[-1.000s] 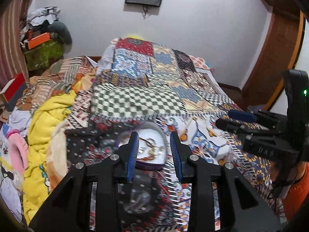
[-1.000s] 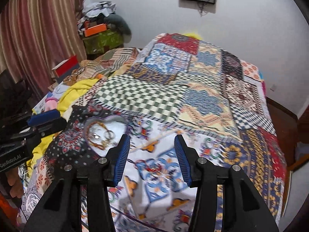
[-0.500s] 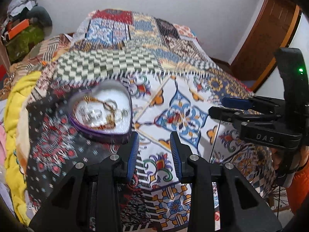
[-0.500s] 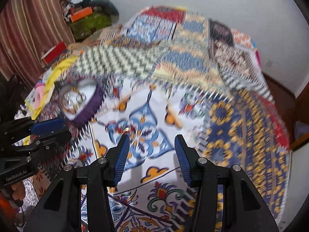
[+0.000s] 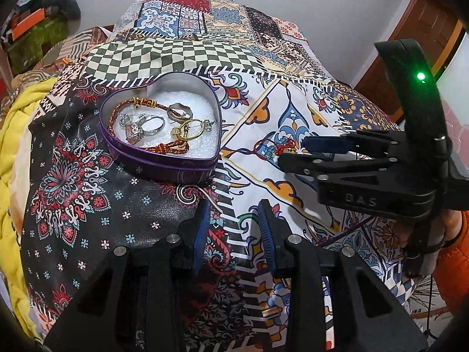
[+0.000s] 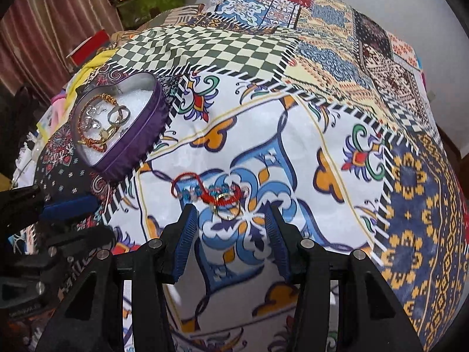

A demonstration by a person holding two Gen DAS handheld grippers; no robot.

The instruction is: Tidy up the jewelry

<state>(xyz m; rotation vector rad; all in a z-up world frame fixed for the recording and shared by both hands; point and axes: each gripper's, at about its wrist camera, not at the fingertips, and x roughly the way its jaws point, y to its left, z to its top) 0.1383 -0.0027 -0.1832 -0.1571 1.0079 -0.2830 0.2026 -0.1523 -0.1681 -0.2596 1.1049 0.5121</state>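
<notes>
My two wrist cameras look down close over the patchwork bedspread point(image 5: 181, 55), both catching the purple heart-shaped tin point(image 6: 137, 135).

Light: bright, even, soft shadows
Edges: fisheye bending, dark corners
Blur: slight, right wrist view, 7 o'clock
</notes>
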